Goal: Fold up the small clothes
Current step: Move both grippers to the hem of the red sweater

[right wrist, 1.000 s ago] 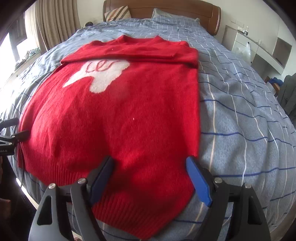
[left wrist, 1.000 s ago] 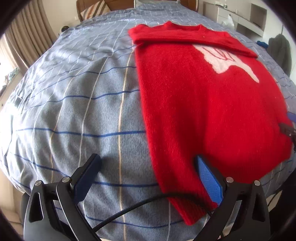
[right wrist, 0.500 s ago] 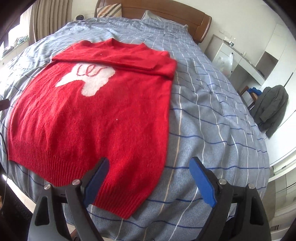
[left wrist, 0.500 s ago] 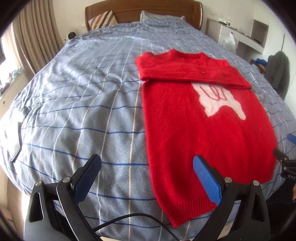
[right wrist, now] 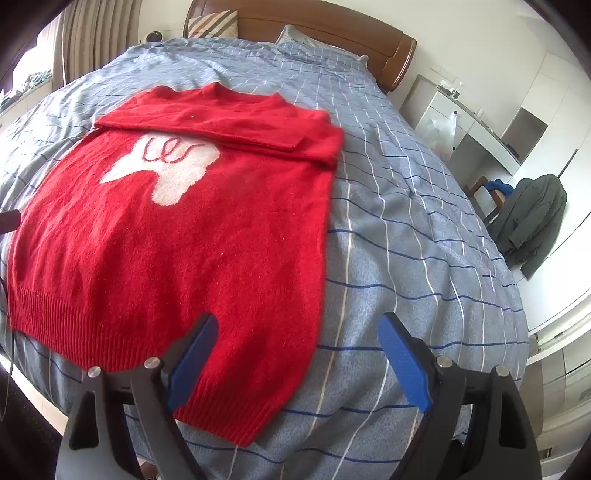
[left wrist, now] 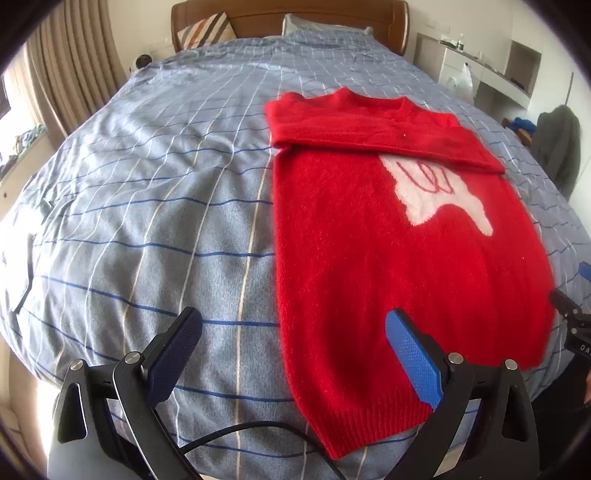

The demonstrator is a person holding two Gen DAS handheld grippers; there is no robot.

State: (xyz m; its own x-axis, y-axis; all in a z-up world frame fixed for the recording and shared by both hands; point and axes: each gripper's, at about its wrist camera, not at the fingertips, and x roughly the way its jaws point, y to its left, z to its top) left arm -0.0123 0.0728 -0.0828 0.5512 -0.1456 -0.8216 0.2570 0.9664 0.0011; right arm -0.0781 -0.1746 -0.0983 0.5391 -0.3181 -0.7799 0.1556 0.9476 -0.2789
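A red knitted sweater (left wrist: 388, 251) (right wrist: 177, 251) with a white hand motif lies flat on the bed, its sleeves folded across the chest below the collar. My left gripper (left wrist: 291, 332) hangs open above the sweater's lower left corner, its blue fingers (left wrist: 413, 354) holding nothing. Over the sweater's lower right corner, the right gripper (right wrist: 295, 339) is open too, one pad above the ribbed hem, the other above the bedding. Neither gripper touches the cloth. The right gripper's tip shows at the left view's right edge.
The bed (left wrist: 147, 206) has a blue-grey checked cover, pillows (right wrist: 212, 24) and a wooden headboard (right wrist: 332, 33). Curtains (left wrist: 70, 70) hang on the left. White shelving (right wrist: 480, 122) and a chair with a dark coat (right wrist: 532, 218) stand to the right. A black cable (left wrist: 236, 432) runs under the left gripper.
Both grippers have risen and drawn back from the sweater's hem, so more of the bed and room shows. The sweater lies as before.
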